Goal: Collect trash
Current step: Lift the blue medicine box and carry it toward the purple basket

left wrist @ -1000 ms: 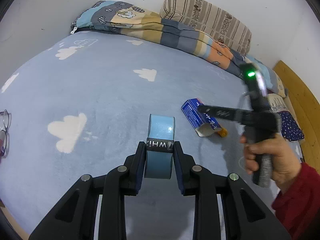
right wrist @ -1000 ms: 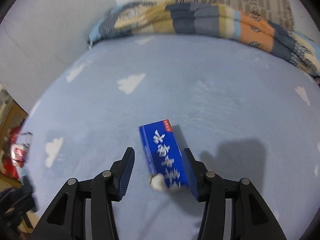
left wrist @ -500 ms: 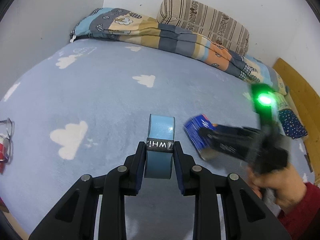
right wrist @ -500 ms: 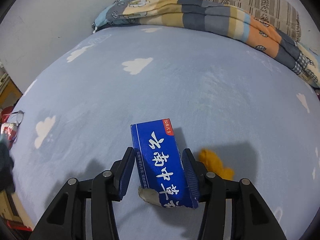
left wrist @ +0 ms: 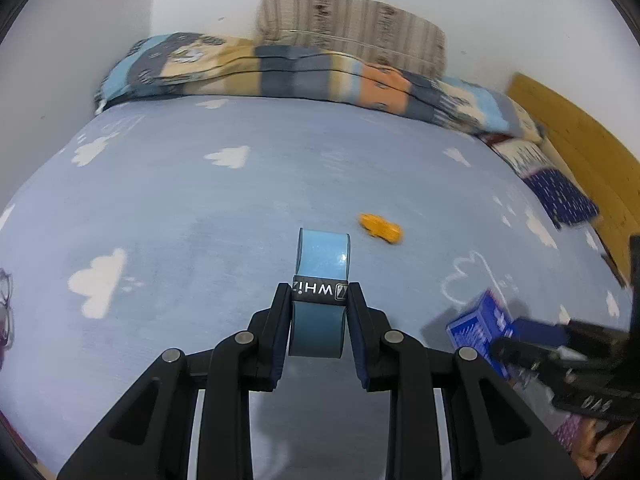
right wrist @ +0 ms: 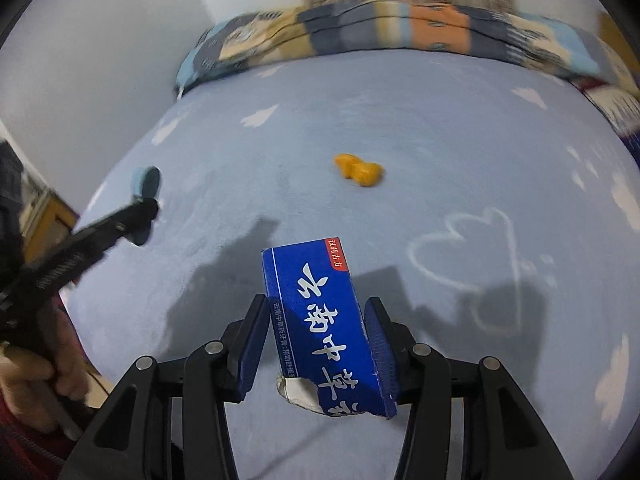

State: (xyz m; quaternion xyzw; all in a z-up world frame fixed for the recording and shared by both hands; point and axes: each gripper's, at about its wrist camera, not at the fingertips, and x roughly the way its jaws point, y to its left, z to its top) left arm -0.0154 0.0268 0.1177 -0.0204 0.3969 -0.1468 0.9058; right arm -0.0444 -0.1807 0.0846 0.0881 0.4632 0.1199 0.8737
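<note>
My left gripper point(left wrist: 319, 320) is shut on a light-blue tape roll point(left wrist: 322, 268) with a black "WHIZ" band, held above the bed. My right gripper point(right wrist: 316, 336) is shut on a torn blue toothpaste box point(right wrist: 324, 320) with white Chinese characters, lifted off the sheet. The box point(left wrist: 480, 326) and right gripper also show at the lower right of the left wrist view. An orange scrap point(left wrist: 380, 229) lies on the sheet ahead of both grippers; it also shows in the right wrist view point(right wrist: 359, 170). The left gripper with the roll point(right wrist: 146, 182) shows at the left there.
The bed has a blue sheet with white clouds point(left wrist: 224, 200). A folded patterned quilt point(left wrist: 320, 76) and a striped pillow point(left wrist: 352, 24) lie at the far end. A wooden board point(left wrist: 576, 152) stands at the right. Glasses point(left wrist: 5, 308) lie at the left edge.
My right gripper lifted the blue box off the sheet and drew it back to the lower right, uncovering the orange scrap. My left gripper kept hold of the roll and turned slightly right.
</note>
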